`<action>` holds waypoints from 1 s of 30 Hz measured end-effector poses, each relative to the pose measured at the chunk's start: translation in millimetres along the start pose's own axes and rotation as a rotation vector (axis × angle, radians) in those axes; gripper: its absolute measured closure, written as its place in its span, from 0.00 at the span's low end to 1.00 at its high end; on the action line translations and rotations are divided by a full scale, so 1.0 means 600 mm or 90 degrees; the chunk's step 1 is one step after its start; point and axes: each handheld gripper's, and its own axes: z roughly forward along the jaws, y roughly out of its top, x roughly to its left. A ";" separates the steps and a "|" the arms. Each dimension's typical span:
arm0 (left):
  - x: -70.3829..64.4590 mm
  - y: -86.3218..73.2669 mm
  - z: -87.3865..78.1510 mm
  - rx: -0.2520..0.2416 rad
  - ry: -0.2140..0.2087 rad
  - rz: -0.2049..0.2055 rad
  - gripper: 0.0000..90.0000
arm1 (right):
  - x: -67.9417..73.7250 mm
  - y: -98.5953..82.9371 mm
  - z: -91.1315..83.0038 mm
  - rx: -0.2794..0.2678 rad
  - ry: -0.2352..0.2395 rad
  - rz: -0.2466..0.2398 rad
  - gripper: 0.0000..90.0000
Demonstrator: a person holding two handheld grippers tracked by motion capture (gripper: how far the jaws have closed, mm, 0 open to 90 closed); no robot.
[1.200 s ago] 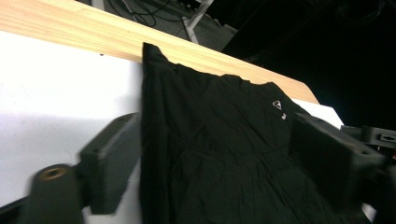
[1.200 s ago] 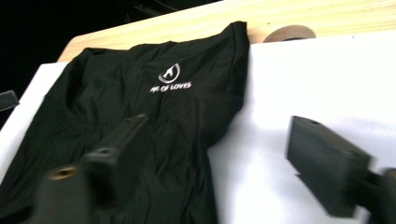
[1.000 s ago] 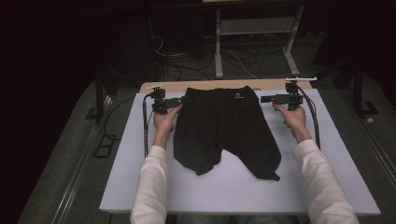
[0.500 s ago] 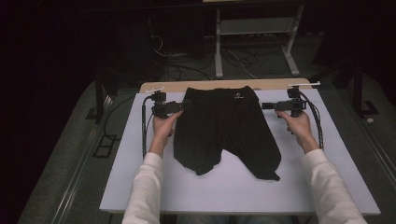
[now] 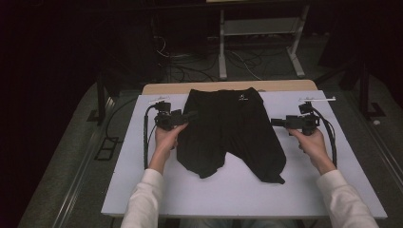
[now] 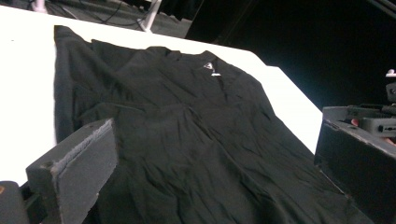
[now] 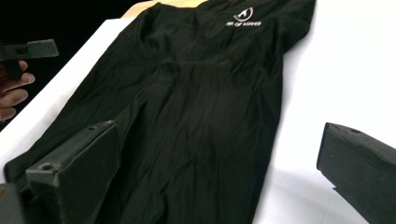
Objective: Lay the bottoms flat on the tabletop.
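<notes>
You are working at a white table (image 5: 237, 199) with a wooden strip at its far edge. Beyond it, a metal stand (image 5: 259, 33) and loose cables (image 5: 190, 61) are sitting on the floor.

The high view is dim and slightly soft; the room beyond the counter (image 5: 332, 190) falls into near darkness, while the pale top is evenly lit with only faint shadows. In the two gripper views the white surface glares to blown-out white, and the black shorts (image 6: 196, 140) keep only faint crease detail. The near tongs look blurred and grainy.
</notes>
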 end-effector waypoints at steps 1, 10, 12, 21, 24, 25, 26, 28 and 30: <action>-0.004 -0.002 -0.001 0.000 -0.003 0.002 0.00 | 0.002 -0.003 -0.003 0.002 0.001 -0.003 0.00; -0.037 -0.016 0.001 0.014 -0.025 0.026 0.00 | 0.024 -0.030 -0.028 0.008 0.005 -0.018 0.00; -0.044 -0.019 0.003 0.019 -0.030 0.029 0.00 | 0.026 -0.037 -0.034 0.008 0.005 -0.021 0.00; -0.080 -0.032 0.014 0.036 -0.058 0.050 0.00 | 0.025 -0.071 -0.059 0.017 0.004 -0.010 0.00; -0.094 -0.036 0.018 0.046 -0.068 0.060 0.00 | 0.027 -0.081 -0.064 0.024 0.003 -0.010 0.00; -0.099 -0.037 0.019 0.048 -0.071 0.063 0.00 | 0.028 -0.085 -0.065 0.024 0.003 -0.013 0.00; -0.104 -0.038 0.020 0.051 -0.076 0.068 0.00 | 0.028 -0.088 -0.067 0.027 0.003 -0.014 0.00; -0.116 -0.041 0.022 0.056 -0.084 0.076 0.00 | 0.030 -0.094 -0.069 0.032 0.002 -0.016 0.00; -0.130 -0.046 0.025 0.065 -0.096 0.087 0.00 | 0.033 -0.101 -0.070 0.043 0.000 -0.020 0.00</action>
